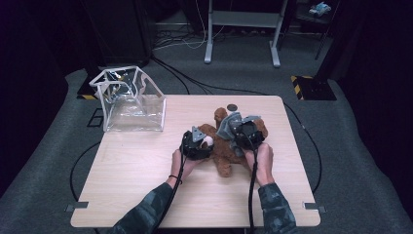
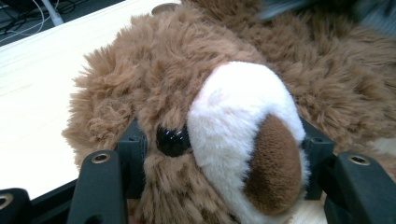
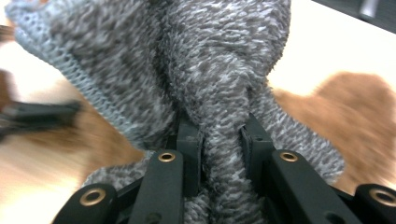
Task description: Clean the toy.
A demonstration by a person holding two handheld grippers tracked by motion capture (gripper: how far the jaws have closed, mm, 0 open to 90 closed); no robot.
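The left hand-held gripper (image 2: 224,154) pinches the teddy bear (image 2: 233,116) by its head; the right hand-held gripper (image 3: 219,140), at its 3 o'clock, pinches the grey knit garment (image 3: 205,70).

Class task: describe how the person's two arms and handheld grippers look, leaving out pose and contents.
Both sleeves are dark camouflage-patterned; a dark band circles the left wrist. Each black gripper, left gripper and right gripper, carries a grey three-cornered plate and trails a black cable. Brass-coloured rivets stud the black jaws.

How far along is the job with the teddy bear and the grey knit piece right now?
Done: the left gripper clamps the teddy bear by its head. In hand: the right gripper pinches the grey knit piece above the bear. Left: the knit hangs bunched and loose, on or off undecided.
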